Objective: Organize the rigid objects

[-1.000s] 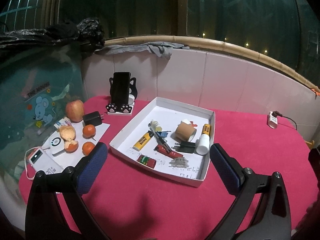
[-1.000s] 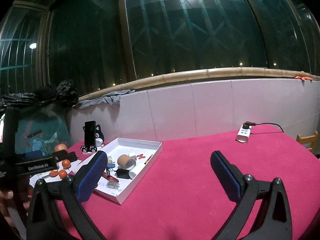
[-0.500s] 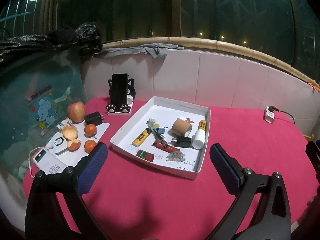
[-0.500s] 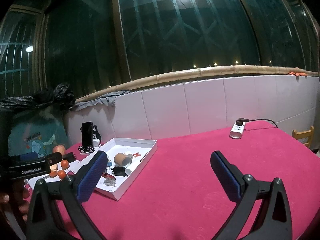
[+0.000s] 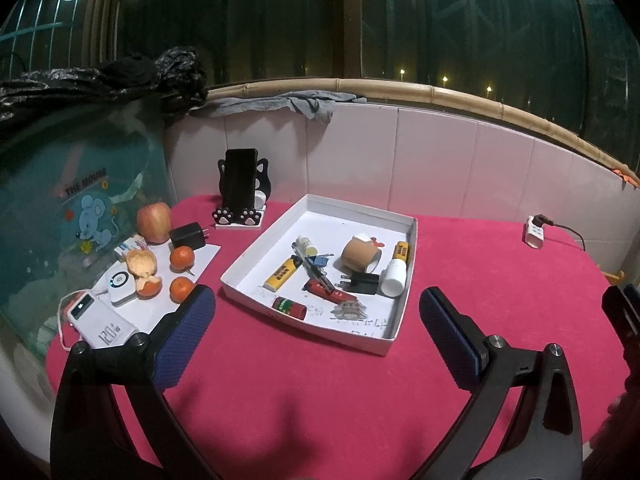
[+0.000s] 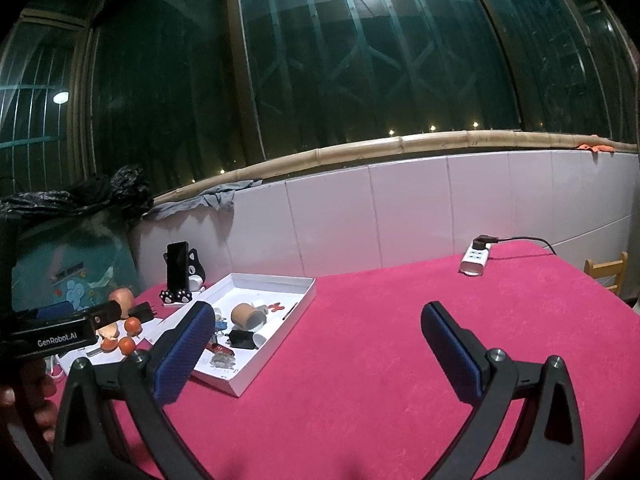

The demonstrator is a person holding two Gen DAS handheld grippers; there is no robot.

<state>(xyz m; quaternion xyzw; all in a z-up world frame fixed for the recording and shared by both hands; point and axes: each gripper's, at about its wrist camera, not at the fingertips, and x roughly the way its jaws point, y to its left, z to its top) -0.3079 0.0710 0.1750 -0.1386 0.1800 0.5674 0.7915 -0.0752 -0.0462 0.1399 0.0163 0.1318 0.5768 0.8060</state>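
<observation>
Left gripper hangs above the red table, its blue-padded jaws spread wide and holding nothing. Far left of its left finger lies a power bank, with a small white device beyond it. Behind that finger sit oranges, peel, an apple and a black charger on a white sheet. Further back a phone stands upright in a cat-shaped stand.

Ahead, between the fingers and beyond their tips, sits the white tray. In it, from left: a yellow tube, a red battery near the front wall, a red tool, a brown roll lying on its side, a black plug, and a white bottle by the right wall with a yellow stick behind it. Far beyond the right finger a power strip lies by the tiled wall.

Right gripper is likewise spread wide and empty over bare red cloth. Its left finger overlaps the tray in view; the roll and plug show just right of that finger. The left gripper's body sits far left, with part of a hand below it. The power strip is well beyond the right finger.
</observation>
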